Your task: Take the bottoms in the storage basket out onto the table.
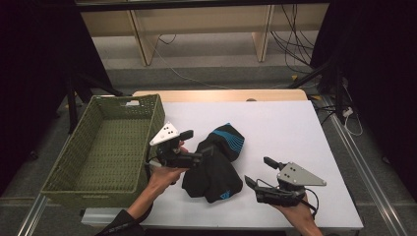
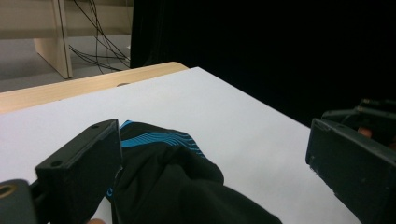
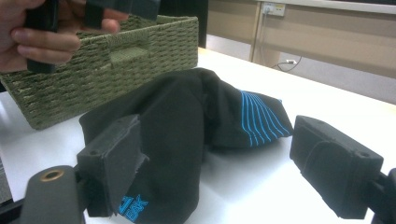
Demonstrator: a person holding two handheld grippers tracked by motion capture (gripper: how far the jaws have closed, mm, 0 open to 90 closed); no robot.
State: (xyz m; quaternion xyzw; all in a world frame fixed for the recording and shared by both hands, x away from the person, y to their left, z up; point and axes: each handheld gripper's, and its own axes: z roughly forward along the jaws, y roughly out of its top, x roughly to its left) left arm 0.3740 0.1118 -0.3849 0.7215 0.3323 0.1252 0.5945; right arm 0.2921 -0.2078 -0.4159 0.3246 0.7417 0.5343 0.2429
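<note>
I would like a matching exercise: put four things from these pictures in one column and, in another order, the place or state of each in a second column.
Things:
1. basket
2. black garment
3. left gripper
4. right gripper

Places or states:
A. open, at the garment's left edge
B. crumpled in the middle of the table
C. open, right of the garment
D. green, woven, at the table's left

Pairs: 1-D, 2-B, 3-A, 4-C
</note>
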